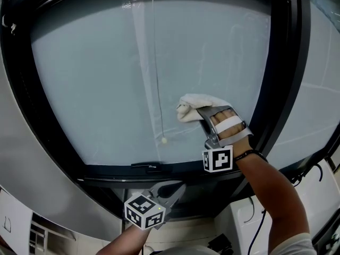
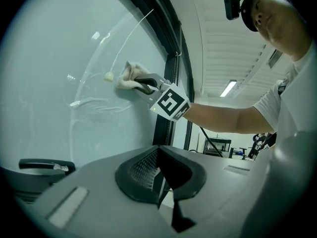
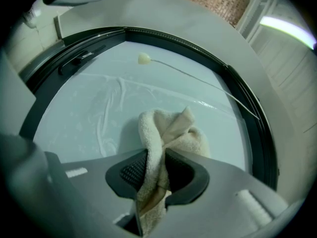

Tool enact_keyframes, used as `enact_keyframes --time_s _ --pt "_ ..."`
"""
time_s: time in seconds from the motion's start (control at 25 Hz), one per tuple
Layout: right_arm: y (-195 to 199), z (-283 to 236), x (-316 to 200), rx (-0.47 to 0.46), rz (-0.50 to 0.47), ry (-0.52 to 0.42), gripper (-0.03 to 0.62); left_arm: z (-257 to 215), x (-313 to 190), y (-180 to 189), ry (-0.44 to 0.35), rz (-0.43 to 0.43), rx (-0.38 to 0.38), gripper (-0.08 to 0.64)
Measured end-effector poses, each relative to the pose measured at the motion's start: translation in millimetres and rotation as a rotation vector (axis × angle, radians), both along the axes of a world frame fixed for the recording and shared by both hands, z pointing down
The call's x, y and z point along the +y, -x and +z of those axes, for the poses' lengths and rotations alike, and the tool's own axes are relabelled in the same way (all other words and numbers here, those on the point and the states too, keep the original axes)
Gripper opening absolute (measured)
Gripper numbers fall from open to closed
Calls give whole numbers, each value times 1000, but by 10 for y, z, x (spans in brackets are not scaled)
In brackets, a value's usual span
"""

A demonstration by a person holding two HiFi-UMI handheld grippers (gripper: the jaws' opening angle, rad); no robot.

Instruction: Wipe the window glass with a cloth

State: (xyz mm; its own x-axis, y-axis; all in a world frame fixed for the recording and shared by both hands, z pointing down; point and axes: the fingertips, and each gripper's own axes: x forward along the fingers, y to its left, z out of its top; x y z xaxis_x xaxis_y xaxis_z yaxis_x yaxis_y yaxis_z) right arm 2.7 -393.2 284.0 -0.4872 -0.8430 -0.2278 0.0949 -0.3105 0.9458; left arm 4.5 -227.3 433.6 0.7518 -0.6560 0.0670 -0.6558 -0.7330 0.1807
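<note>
The right gripper (image 1: pixel 201 115) has its jaws clamped on a bunched white cloth (image 1: pixel 194 105), which sits against the window glass (image 1: pixel 101 73) in the pane's lower right part, near the right side of the dark frame (image 1: pixel 268 105). It looks pressed flat to the glass, though I can't be sure. A thin cord with a small knob (image 1: pixel 164 140) hangs just left of the cloth. The left gripper (image 1: pixel 178 188) is held low, below the frame's bottom edge and off the glass, jaws together on nothing.
</note>
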Motion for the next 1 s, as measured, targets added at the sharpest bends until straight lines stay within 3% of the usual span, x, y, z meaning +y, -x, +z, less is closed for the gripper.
enact_keyframes --time_s 1.0 --pt "45 791 25 -30 -27 87 87 78 -83 2 24 3 -4 17"
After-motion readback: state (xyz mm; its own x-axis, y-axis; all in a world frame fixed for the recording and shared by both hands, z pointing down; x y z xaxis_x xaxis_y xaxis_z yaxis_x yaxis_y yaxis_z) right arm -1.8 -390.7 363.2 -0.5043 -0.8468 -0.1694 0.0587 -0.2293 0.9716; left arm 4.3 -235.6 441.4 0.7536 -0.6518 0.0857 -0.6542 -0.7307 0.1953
